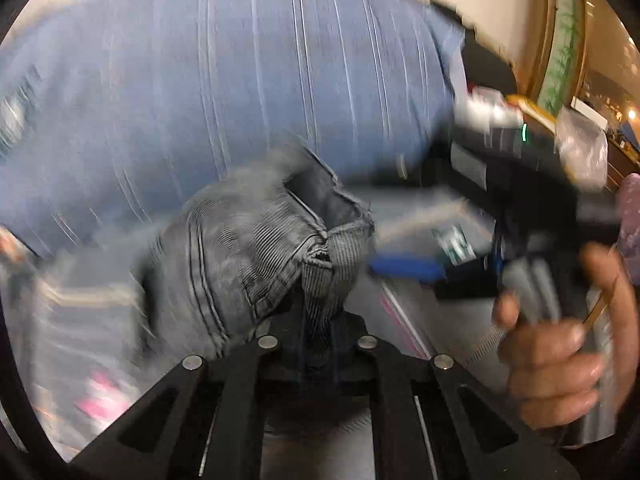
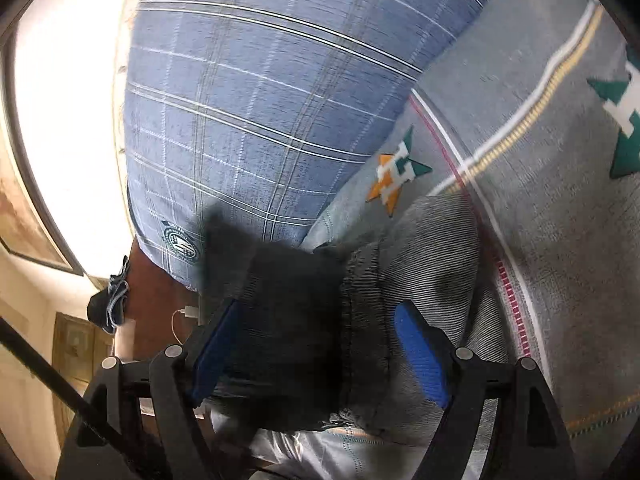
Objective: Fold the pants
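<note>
The pants (image 1: pixel 248 248) are grey-blue denim, bunched and lifted. In the left wrist view my left gripper (image 1: pixel 318 320) is shut on a pinched fold of the pants; its fingertips are hidden by the cloth. The right gripper (image 1: pixel 408 268) with blue pads shows at the right, held by a hand (image 1: pixel 560 352). In the right wrist view my right gripper (image 2: pixel 320 344) stands open, its blue pads (image 2: pixel 420 360) wide apart on either side of a dark fold of the pants (image 2: pixel 400 264). The view is blurred by motion.
The person's blue checked shirt (image 2: pixel 260 100) fills the upper part of both views. A grey bedspread (image 2: pixel 560 220) with green and orange motifs and striped borders lies under the pants. A bright window (image 2: pixel 72 120) and a framed picture (image 1: pixel 560 40) sit at the edges.
</note>
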